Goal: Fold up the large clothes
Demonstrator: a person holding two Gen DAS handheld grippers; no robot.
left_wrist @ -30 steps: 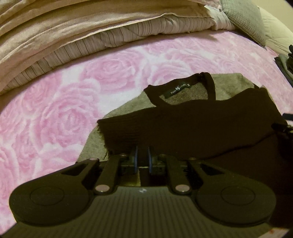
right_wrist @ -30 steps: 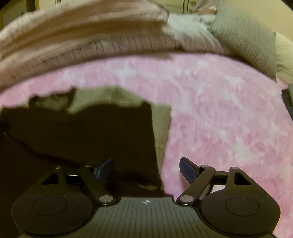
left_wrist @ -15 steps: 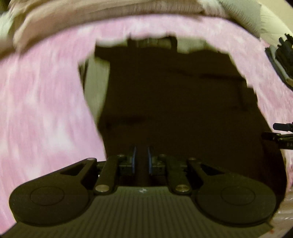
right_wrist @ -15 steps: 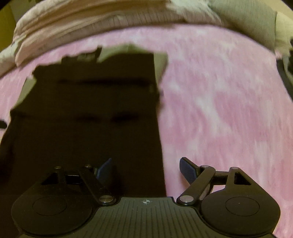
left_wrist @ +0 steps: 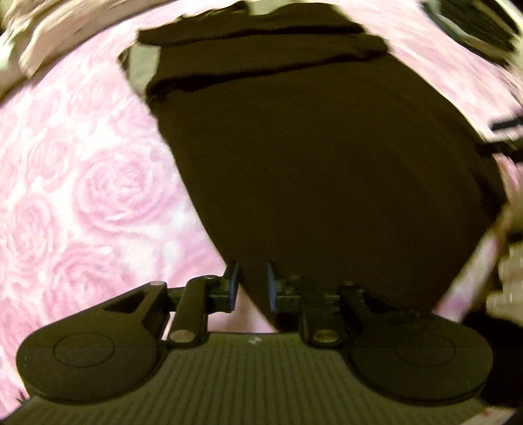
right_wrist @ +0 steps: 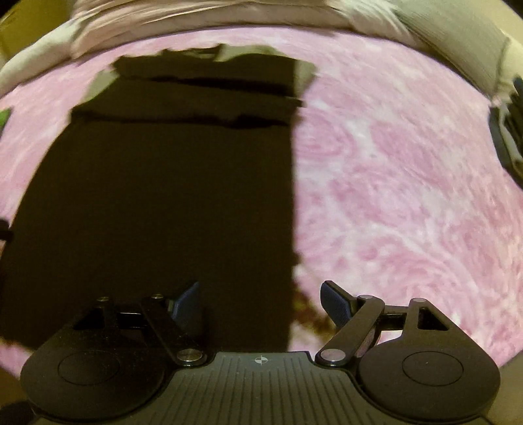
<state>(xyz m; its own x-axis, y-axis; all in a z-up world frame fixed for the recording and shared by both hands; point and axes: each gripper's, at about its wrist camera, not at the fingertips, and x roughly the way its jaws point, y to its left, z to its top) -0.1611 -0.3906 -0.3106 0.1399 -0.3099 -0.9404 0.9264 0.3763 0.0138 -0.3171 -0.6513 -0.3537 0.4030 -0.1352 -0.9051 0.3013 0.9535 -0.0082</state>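
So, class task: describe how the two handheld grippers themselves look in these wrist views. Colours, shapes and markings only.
Both are matt black. The left gripper and right gripper each have two round discs at the sides, angled link bars with silver pivot pins, and a ribbed centre plate with a small white crosshair mark. The fingers carry blue pads. No cables or sleeves show.

A bed under a pink rose-patterned blanket (left_wrist: 98,196) carries a dark sweater (right_wrist: 170,202) laid flat, with pale folded bedding (right_wrist: 202,16) along its far edge

Pink rose-patterned blanket (left_wrist: 81,202) covers the bed, beige bedding (right_wrist: 202,14) heaped behind.
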